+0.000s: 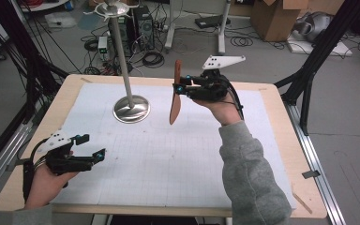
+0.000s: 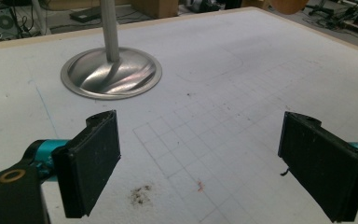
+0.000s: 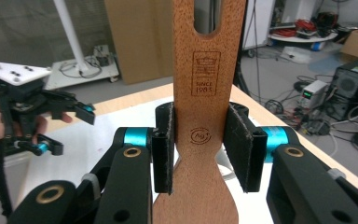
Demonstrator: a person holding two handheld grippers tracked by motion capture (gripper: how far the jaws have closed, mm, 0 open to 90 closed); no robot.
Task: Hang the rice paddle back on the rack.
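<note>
One wooden spatula (image 1: 175,93) hangs upright, clamped in the right tool (image 1: 182,89), just right of one metal stand (image 1: 131,108). The left tool (image 1: 95,149) (jaws apart, empty) rests near the surface's (image 1: 178,164) front-left edge; open room lies between.

Even, soft overhead light fills all three views, with only faint shadows on the white tabletop (image 1: 168,159). The metal stand base (image 2: 111,73) shows bright streaks of glare. The high view is slightly soft; the background behind the jaws blurs mildly.
</note>
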